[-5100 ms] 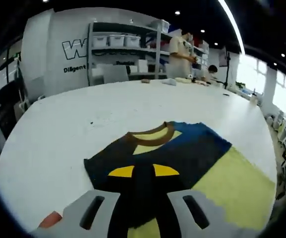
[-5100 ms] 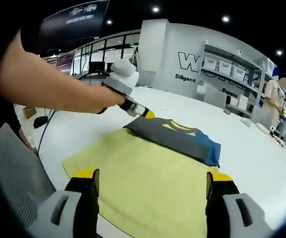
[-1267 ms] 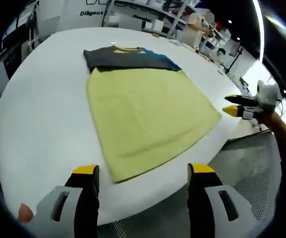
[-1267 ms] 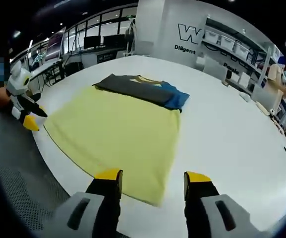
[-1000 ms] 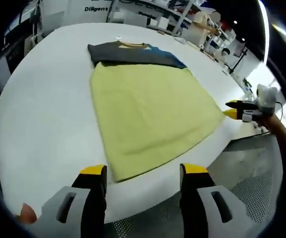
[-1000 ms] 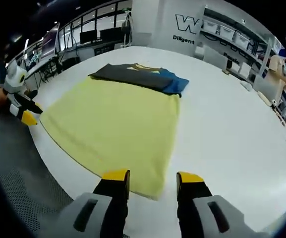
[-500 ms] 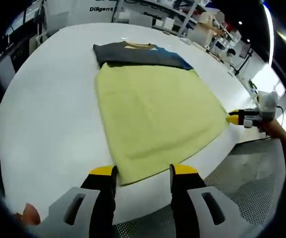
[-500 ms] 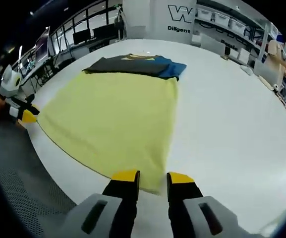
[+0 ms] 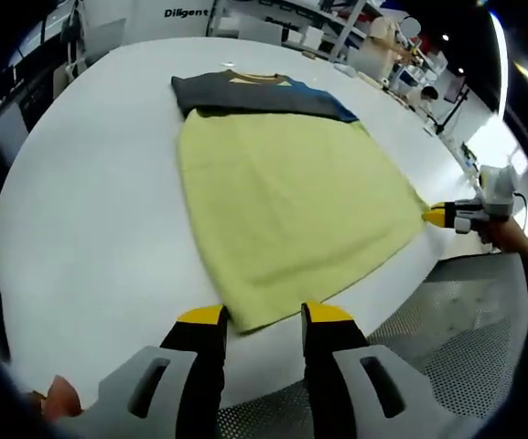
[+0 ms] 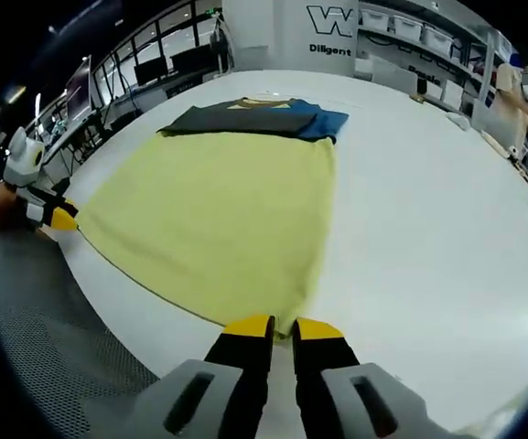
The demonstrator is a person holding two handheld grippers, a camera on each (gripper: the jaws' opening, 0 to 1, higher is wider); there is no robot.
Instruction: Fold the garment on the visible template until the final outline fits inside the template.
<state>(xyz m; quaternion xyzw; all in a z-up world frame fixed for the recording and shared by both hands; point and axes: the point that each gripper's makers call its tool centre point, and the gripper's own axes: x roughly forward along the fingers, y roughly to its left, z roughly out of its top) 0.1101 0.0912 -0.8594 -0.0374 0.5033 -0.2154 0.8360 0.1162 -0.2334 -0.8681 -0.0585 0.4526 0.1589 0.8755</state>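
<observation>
Yellow cloth, the lower body of the garment (image 9: 291,197), lies spread flat on the white table (image 9: 80,210), with its dark grey and blue shoulder band and collar at the far end. The template cannot be told apart from the garment in either view. The fabric looks thin, light and limp; it should crease readily and slide on the smooth top, so it is best taken at the hem corners and lifted evenly. The left gripper (image 9: 259,318) sits at one near hem corner with its yellow-tipped jaws narrowed to a small gap around the cloth edge, not plainly pinching it. The right gripper (image 10: 282,328) has its jaws almost together at the other corner, and appears to be nipping the hem, though contact is hard to confirm. The table is broad, round-edged and bare; perforated grey flooring lies beyond its rim. Shelving with storage bins (image 10: 410,41) and lettered walls stand behind.
</observation>
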